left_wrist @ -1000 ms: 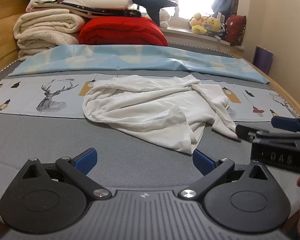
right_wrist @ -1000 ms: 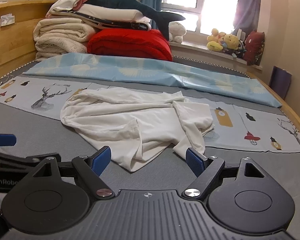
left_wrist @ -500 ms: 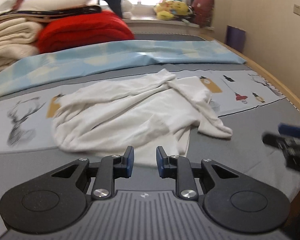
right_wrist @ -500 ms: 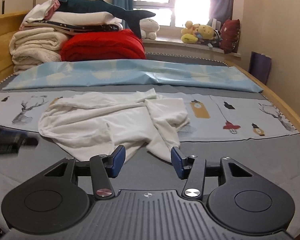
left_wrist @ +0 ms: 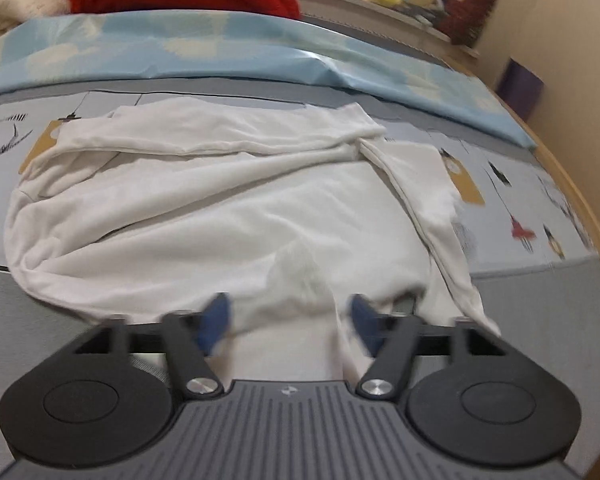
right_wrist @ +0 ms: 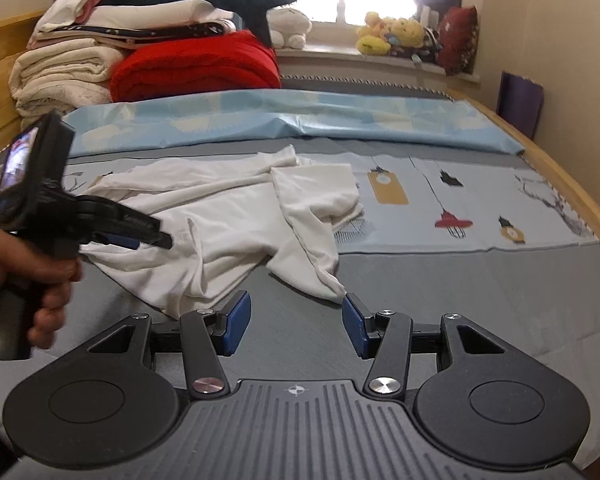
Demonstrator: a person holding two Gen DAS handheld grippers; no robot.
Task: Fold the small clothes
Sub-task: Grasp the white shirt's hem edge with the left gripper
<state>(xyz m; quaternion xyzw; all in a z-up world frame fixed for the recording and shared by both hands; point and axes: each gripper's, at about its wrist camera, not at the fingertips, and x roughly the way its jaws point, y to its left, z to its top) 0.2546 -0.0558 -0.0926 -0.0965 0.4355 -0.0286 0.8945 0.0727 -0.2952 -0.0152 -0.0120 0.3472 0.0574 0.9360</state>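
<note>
White garment (left_wrist: 220, 224) under left gripper (left_wrist: 288, 320), jaws opening, right gripper (right_wrist: 296, 320) open just short of hem

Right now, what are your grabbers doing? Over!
Left gripper opening over white garment's near edge. Right gripper open, empty, above bare grey bedcover. Garment unfolded. Nothing blocking.

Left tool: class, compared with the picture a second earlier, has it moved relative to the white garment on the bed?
Yes. The left tool has closed in on the white garment, its jaws opening with cloth between them.
</note>
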